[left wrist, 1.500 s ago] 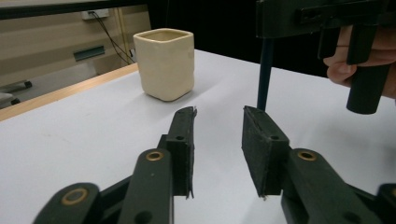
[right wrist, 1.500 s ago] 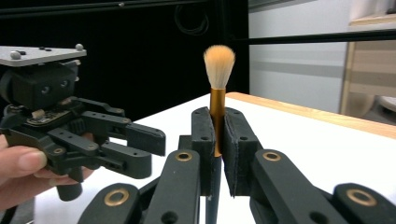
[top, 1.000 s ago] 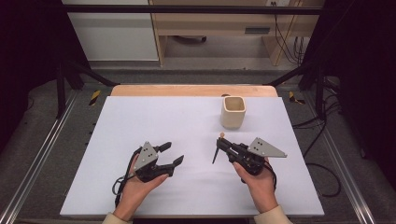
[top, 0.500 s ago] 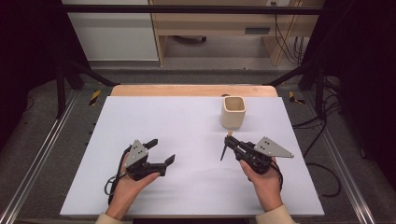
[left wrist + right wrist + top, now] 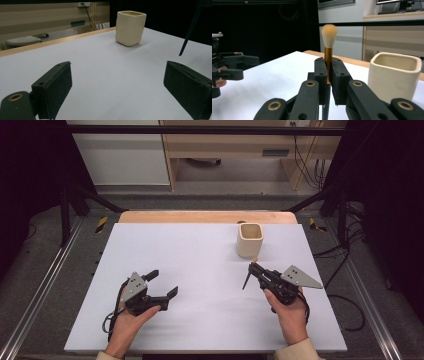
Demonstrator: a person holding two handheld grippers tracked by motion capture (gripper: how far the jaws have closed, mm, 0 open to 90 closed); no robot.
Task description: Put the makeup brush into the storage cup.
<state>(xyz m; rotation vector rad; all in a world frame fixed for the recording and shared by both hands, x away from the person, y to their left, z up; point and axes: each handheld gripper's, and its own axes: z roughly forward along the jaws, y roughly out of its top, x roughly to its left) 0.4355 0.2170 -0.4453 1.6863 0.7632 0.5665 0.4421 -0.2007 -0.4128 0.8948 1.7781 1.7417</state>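
a white sheet covered a wooden table, whose bare edge showed along the far side at twelve o'clock. metal rails ran down both sides of the table over a grey floor, and black cables lay on the floor at three o'clock. beyond the table stood pale wooden furniture and a white cabinet, with dark curtains to either side.

a cream, square-mouthed cup stood upright on the sheet at about one o'clock from the table's middle, near the far edge and well apart from both hands.

the left gripper rested low over the sheet at about seven o'clock, held in the person's left hand. its jaws had just been opening and stood wide apart, with only bare sheet between them. in the left gripper view the two black pads framed the white surface, the cup sat ahead at one o'clock, and the brush's dark handle tip came down at the right.

the right gripper sat at about four o'clock, held in the right hand, pointing toward the cup. its jaws were closed tight on a makeup brush. in the right gripper view the brush stood upright, gripped on its gold ferrule, soft tan bristles on top, dark handle hanging below the pads. the cup stood just to its right, apart from the brush.
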